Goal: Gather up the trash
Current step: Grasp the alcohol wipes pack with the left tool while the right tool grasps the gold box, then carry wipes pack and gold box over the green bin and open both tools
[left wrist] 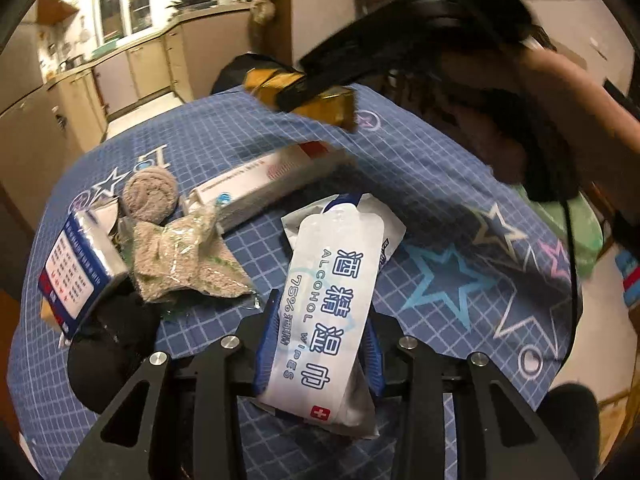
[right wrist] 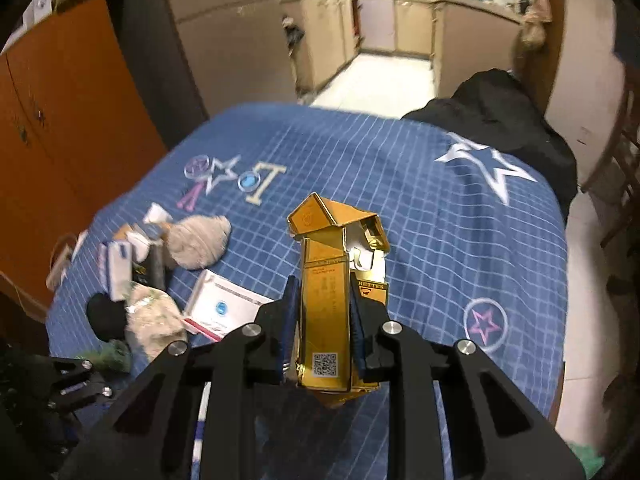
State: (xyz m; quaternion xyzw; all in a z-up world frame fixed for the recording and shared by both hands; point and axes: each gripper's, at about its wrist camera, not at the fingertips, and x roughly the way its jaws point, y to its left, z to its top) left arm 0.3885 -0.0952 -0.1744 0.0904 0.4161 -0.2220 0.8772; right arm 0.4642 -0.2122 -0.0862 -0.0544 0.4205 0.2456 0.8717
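Note:
My left gripper (left wrist: 322, 320) is shut on a white alcohol wipes packet (left wrist: 336, 292), held above the blue grid tablecloth (left wrist: 420, 184). My right gripper (right wrist: 322, 312) is shut on a crushed gold cigarette box (right wrist: 328, 300), held above the cloth; the box also shows in the left wrist view (left wrist: 320, 100), blurred, at the far side. More trash lies at the left of the table: a long white box (left wrist: 264, 184), a blue-and-white carton (left wrist: 76, 268), a crumpled clear wrapper (left wrist: 184, 240), a grey rolled cloth (left wrist: 150, 194) and a black item (left wrist: 108, 344).
A person's arm (left wrist: 580, 112) and a cable reach over the right of the table. A black bag (right wrist: 492, 120) sits at the table's far edge. An orange cabinet (right wrist: 60, 120) stands to the left, and kitchen counters (right wrist: 400, 20) lie beyond.

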